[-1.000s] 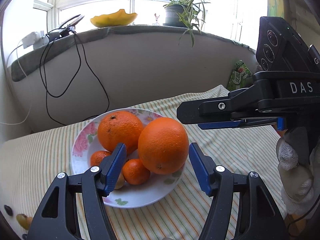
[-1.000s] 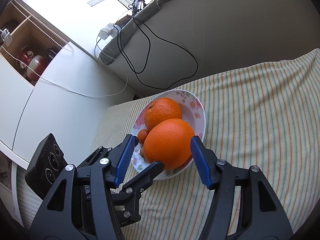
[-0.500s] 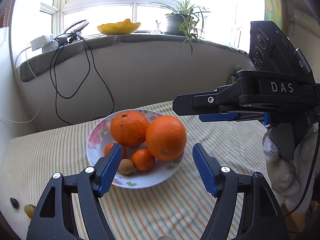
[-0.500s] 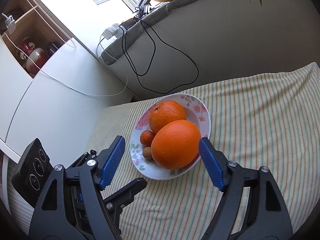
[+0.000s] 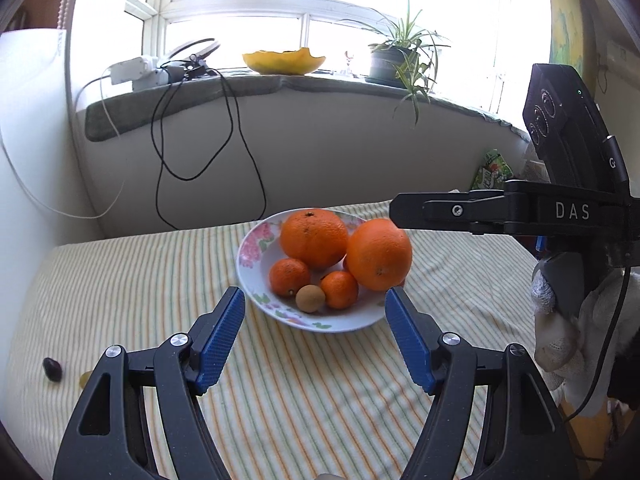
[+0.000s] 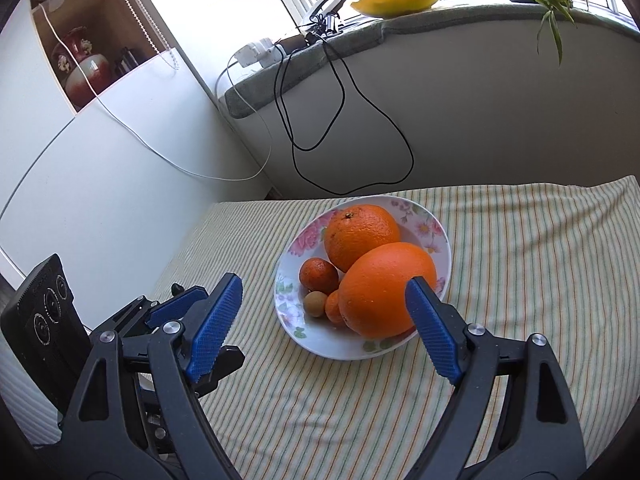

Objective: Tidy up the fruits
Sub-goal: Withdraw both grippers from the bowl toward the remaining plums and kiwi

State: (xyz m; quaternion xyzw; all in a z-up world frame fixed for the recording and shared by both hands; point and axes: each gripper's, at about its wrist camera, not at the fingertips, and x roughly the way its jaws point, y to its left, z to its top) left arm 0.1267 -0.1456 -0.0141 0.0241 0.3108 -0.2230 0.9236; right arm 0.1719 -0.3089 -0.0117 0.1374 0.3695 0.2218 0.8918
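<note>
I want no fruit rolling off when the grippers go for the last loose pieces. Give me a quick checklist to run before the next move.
1. Left gripper empty, jaws open: ok.
2. Right gripper empty, jaws opening with nothing between them: ok.
3. Both big oranges inside the floral plate: ok.
4. Near orange settled: cannot tell; it sits at the plate's rim.
5. All fruit gathered: not ok; a dark fruit and a yellowish piece lie on the striped cloth.
6. Path to those pieces: ok, bare cloth between.
</note>
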